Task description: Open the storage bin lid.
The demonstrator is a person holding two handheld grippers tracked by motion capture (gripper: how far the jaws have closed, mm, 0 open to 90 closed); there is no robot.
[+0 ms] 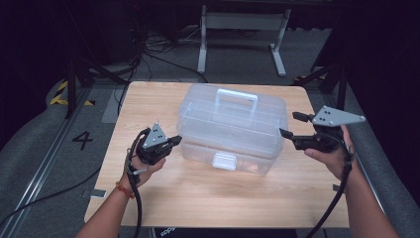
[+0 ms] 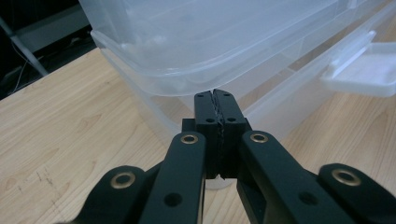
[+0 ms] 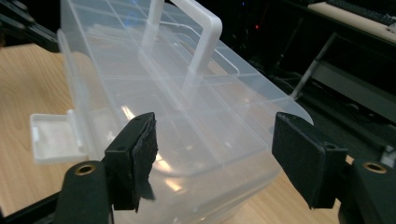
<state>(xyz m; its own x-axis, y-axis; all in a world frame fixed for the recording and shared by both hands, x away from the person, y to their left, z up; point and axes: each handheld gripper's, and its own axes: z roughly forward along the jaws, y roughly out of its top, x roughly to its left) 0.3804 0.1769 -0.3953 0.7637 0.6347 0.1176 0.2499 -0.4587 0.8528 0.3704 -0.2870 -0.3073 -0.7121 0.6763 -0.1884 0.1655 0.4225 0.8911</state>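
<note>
The clear plastic box (image 1: 233, 126) sits near the middle of the wooden table (image 1: 148, 104) in the high view, lid down, its white carry handle (image 1: 236, 99) on top and its white front latch (image 1: 224, 161) facing the person and flipped outward. The left gripper (image 1: 174, 141) rests against the box's near left corner, and the right gripper (image 1: 289, 125) is just off its right end. One on each side looks like a bracing setup: the left steadies the box while the right comes in to work on the lid or side.

In the left gripper view, the left gripper (image 2: 215, 100) has its jaws pressed flat together with nothing between them, its tip touching or all but touching the box (image 2: 205, 42) just under the lid's rim. Closed like that it serves as a blunt stop rather than a clamp. The latch (image 2: 359, 72) hangs loose at the right, so the lid appears unfastened.

In the right gripper view, the right gripper (image 3: 212, 158) stands with its jaws well apart, framing the right end of the box (image 3: 154, 93) without pressing on it; the lid edge lies in the gap between the pads (image 3: 142, 156). The spread seems suited to taking hold of that end or its rim. The handle (image 3: 198, 32) rises beyond, and the latch (image 3: 53, 137) sticks out at the left.
</note>
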